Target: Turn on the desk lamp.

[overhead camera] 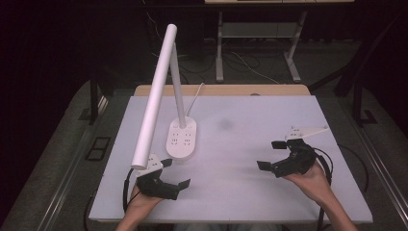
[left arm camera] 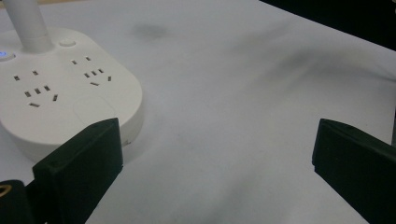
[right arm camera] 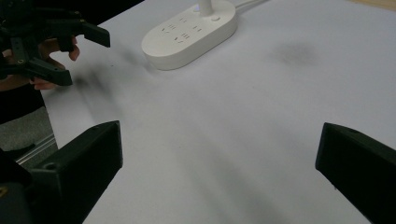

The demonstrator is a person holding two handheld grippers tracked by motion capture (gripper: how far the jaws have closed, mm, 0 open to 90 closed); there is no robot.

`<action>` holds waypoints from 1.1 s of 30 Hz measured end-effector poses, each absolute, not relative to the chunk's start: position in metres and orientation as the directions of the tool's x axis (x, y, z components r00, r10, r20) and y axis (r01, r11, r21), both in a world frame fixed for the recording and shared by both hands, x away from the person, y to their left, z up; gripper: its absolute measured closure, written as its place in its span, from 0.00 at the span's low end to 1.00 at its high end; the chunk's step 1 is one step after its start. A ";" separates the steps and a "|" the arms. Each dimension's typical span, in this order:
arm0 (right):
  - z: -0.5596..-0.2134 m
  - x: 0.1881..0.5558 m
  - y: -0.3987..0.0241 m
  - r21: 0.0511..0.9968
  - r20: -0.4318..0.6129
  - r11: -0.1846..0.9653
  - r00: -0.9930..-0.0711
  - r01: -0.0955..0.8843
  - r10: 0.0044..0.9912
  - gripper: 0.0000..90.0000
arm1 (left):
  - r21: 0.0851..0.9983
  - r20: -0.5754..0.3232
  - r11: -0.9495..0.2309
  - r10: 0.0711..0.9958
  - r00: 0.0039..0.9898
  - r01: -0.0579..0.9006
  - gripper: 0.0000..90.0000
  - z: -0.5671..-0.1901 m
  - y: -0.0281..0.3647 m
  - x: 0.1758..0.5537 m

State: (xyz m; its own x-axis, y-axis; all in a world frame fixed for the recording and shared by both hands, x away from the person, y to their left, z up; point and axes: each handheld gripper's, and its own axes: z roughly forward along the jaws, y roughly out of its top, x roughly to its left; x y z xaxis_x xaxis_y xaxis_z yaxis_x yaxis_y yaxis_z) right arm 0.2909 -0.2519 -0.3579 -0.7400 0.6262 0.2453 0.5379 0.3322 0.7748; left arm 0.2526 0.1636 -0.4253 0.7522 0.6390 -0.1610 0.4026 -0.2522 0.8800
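Two spread grippers wait on either side of a white desk lamp on the pale tabletop (overhead camera: 250,192).

The lamp (overhead camera: 180,137) stands left of centre: its smooth oval plastic base, dotted with socket slots, runs lengthwise away from the person, a slim post rises from its far end, and the long round light bar (overhead camera: 155,96) slants down toward the near left edge. The left gripper (overhead camera: 174,173) hovers just near the base with its blocky black jaws wide apart, holding nothing. The right gripper (overhead camera: 270,155), well apart, is likewise released.
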 end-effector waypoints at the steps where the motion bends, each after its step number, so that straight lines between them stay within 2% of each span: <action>1: -0.357 0.292 -0.251 0.776 0.244 0.333 -0.741 0.536 0.625 0.00 | 0.881 -0.161 -0.251 0.639 0.752 0.402 0.01 -0.425 0.164 0.253; 33: -0.348 0.342 -0.205 0.756 0.226 0.408 -0.789 0.512 0.572 0.00 | 0.880 -0.150 -0.260 0.641 0.753 0.397 0.01 -0.426 0.164 0.253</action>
